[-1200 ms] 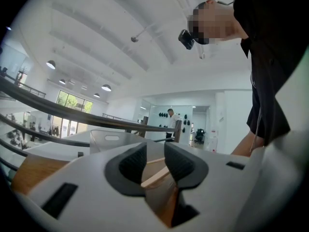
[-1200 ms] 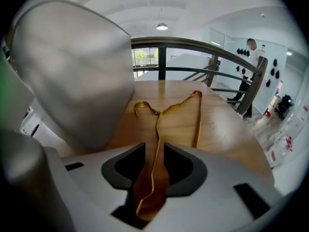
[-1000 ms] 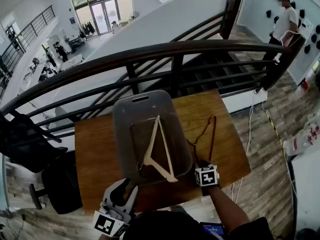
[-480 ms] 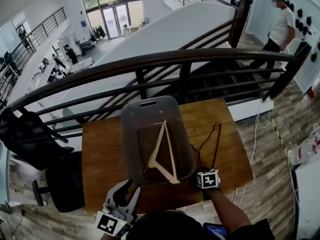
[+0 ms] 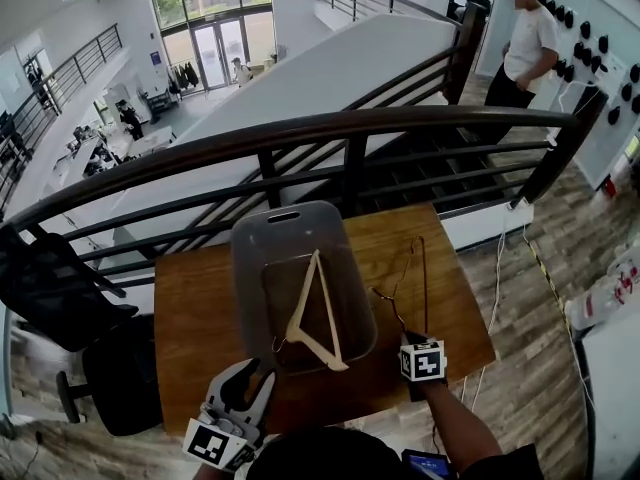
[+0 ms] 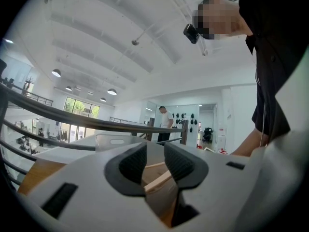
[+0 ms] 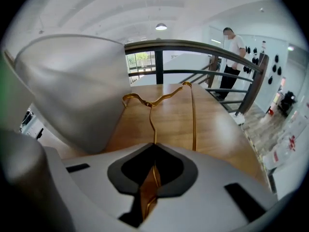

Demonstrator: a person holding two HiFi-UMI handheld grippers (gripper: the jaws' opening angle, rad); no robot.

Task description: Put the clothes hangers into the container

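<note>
A grey see-through container (image 5: 262, 240) stands on the wooden table (image 5: 195, 308). A pale wooden hanger (image 5: 318, 313) lies in it, leaning on the near rim. A thin gold wire hanger (image 5: 412, 273) lies on the table to the container's right. My right gripper (image 5: 406, 335) sits at its near end, its jaws closing tight on the wire. In the right gripper view the gripper (image 7: 153, 170) pinches the wire hanger (image 7: 153, 111), which runs away beside the container (image 7: 72, 91). My left gripper (image 5: 250, 380) hovers at the table's near edge. Its pads (image 6: 179, 164) stand apart, empty, facing the wooden hanger (image 6: 157, 180).
A dark curved railing (image 5: 300, 128) runs right behind the table, with a drop to the floor below beyond it. A black chair (image 5: 60, 298) stands to the left. A person (image 5: 525, 43) stands far back at the right. Cables lie on the floor (image 5: 510, 268) to the right.
The head view has swayed a little. My right gripper has stayed at the near end of the wire hanger, and the left gripper has kept its place.
</note>
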